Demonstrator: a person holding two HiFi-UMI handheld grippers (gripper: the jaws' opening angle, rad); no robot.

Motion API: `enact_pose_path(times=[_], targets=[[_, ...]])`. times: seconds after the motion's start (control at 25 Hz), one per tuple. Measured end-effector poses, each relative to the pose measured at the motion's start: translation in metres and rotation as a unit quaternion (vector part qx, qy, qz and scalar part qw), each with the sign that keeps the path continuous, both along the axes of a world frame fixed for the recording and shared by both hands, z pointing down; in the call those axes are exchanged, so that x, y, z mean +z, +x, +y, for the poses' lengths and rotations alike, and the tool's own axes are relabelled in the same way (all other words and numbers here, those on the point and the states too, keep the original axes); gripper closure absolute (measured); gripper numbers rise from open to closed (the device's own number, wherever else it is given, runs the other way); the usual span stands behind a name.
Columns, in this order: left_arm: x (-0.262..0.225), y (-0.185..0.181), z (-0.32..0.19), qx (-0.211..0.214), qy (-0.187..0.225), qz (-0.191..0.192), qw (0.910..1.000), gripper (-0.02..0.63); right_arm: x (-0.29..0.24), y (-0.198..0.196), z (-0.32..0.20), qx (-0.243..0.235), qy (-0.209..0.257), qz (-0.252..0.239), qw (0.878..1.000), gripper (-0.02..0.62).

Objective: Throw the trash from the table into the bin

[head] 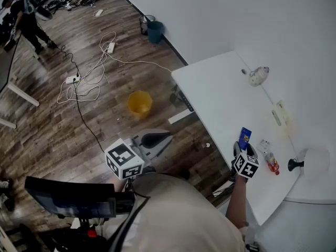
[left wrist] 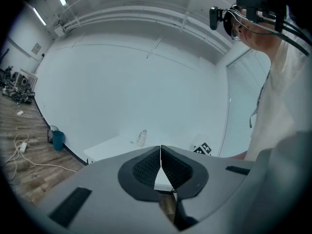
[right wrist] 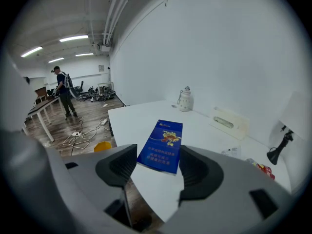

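As right tool [right wrist: 157,156] grips box [right wrist: 163,143], bin [head: 139,104] apart

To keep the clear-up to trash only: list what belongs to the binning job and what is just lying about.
Job: blue box, in the right claw; red wrapper; paper scrap; yellow bin.
Lying about: white pot; tissue box; power strip; blue bin.

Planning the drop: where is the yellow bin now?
Head view: the round yellow plastic bin stands on the wood floor, just left of the white table.
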State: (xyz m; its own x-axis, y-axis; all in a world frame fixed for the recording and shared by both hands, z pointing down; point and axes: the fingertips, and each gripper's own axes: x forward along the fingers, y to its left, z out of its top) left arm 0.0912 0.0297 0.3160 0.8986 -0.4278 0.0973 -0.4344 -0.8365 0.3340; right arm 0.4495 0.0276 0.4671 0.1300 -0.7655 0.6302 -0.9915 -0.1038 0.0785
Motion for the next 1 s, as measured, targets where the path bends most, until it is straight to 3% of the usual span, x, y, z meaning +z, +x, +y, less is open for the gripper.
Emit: enact_pose_path(times=[0.44, 0.76, 1.0], targets=[[0.024, -0.059, 0.005, 0.015, -0.027, 0.005, 0.9995, 0.592, -0.017, -0.099, 0.013, -0.041, 0.023, 0.007, 0.999, 0.316], [0.028, -0.039, -0.005, 0.039, -0.044, 0.015, 0.9981, 0.592, -0.043, -0.128, 0.004, -0.08, 0.036, 0.027, 0.996, 0.316], [0.025, -0.022, -0.023, 0.025, -0.047, -0.001, 0.9986, 0.592, -0.047, -0.122, -0.022, -0.104, 0.048, 0.017, 0.993, 0.316]])
